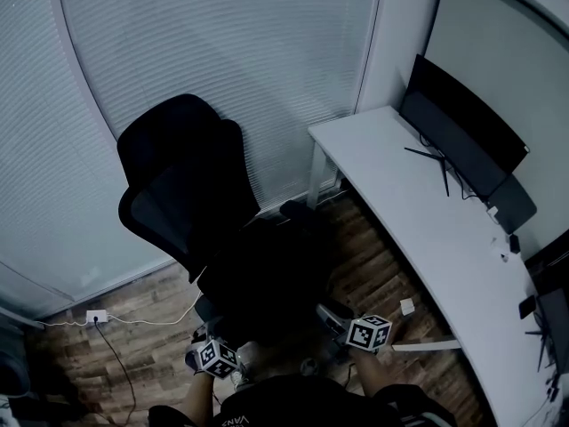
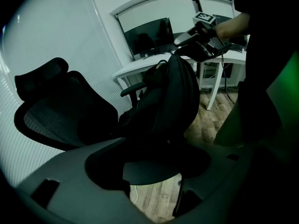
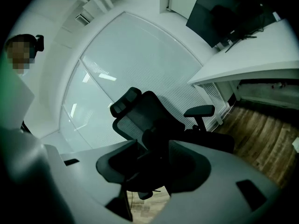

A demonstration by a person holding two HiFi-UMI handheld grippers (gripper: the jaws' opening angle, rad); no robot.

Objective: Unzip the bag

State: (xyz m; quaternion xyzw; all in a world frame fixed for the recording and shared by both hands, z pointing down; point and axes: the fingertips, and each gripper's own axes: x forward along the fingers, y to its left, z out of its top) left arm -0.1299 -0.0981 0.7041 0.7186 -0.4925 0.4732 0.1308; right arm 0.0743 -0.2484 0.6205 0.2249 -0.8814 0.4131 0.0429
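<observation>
The room is dim, with a wood-plank floor (image 1: 133, 327) and a curved wall of pale blinds (image 1: 222, 52) behind everything. At the far left a white socket block (image 1: 96, 316) lies on the floor by the foot of the blinds, and a thin cable (image 1: 120, 363) trails from it across the planks. Next comes a black office chair (image 1: 178, 185) with a mesh back and a headrest, standing clear of the desk. The bag (image 2: 173, 97), a black backpack, stands upright on the chair's seat, its back towards the chair's backrest. It is too dark to tell whether its zip is open or what is inside. To the right a white desk (image 1: 418, 212) sweeps along the wall, its near left corner close to the chair's arm, and a dark monitor (image 1: 458, 132) stands along its far edge. The left gripper (image 2: 154, 169) is released, its jaws spread with only floor and the lower part of the bag showing past them. The right gripper (image 3: 152, 157) is up at the top of the bag, also released, its jaws apart with the bag's dark top showing in the gap, not pinched.
</observation>
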